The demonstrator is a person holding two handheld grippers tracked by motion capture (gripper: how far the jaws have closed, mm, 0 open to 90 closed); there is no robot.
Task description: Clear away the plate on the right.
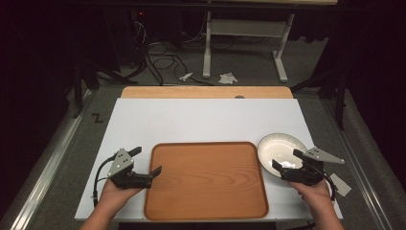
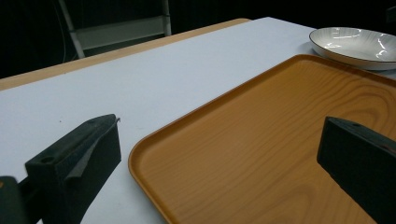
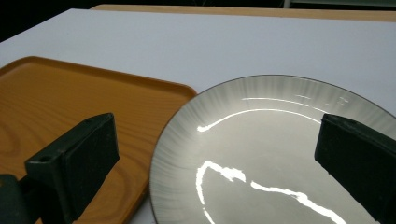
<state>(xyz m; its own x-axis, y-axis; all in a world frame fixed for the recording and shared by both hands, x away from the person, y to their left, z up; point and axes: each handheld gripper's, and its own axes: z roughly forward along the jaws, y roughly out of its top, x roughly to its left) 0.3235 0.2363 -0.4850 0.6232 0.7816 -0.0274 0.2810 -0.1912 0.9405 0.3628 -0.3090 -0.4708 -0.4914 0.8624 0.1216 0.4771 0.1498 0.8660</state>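
Plate (image 1: 281, 149), white and glossy, sits right of the wooden tray (image 1: 206, 179), right gripper (image 1: 288, 163) spread wide over its near rim, empty; left gripper (image 1: 146, 164) likewise gaping at the tray's left edge. Left gripper view: tray (image 2: 261, 154) between wide jaws. Right gripper view: plate (image 3: 271, 154) looks stiff, slippery, breakable; pinch the rim.

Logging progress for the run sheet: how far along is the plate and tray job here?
Early stage. Done: nothing yet; the wooden tray is bare and the white plate sits on the table beside its right edge. In hand: the right gripper hovers open over the plate's near rim, jaws either side, not closed. The left gripper is open at the tray's left edge, holding nothing. Left: probably grasping the plate and moving it onto the tray.
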